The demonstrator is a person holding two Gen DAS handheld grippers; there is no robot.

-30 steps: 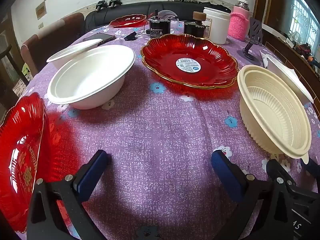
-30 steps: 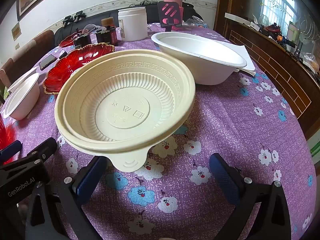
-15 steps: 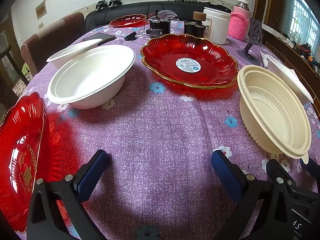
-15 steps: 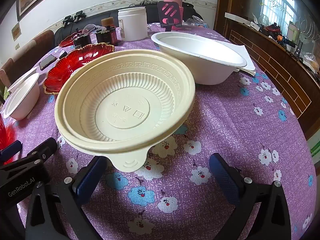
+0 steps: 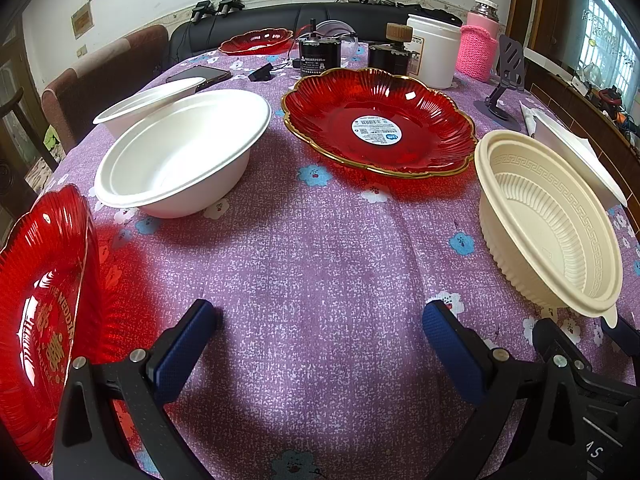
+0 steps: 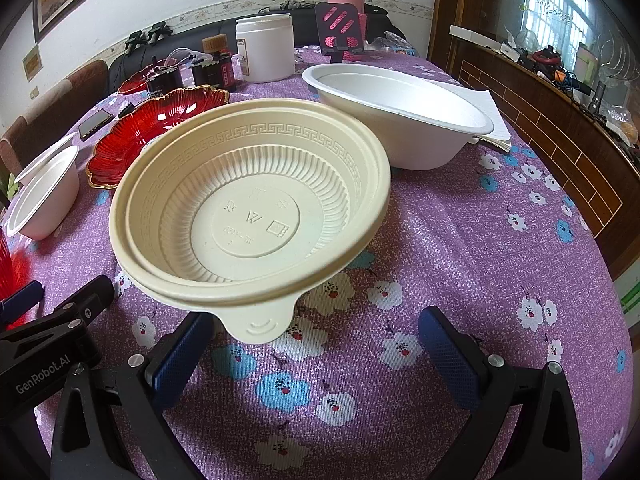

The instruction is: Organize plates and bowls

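While the dishes are lying scattered over the purple tablecloth (image 5: 320, 264), we are judging the sorting barely begun. We are holding the left gripper (image 5: 318, 344) low over bare cloth, its fingers spread wide and gripping nothing. The right gripper (image 6: 312, 344) is waiting just as wide and empty, with the tab of the cream bowl (image 6: 248, 208) sitting just in front of its left finger, which may be touching it. That cream bowl is looking like two nested already, the only stacking done. We are seeing a white bowl (image 5: 180, 160) with a second tucked behind it, and another white bowl (image 6: 400, 128) beyond the cream one. Red plates are lying apart: the big one (image 5: 380, 124) in the middle, one (image 5: 44, 304) at our left, one (image 5: 256, 42) far back.
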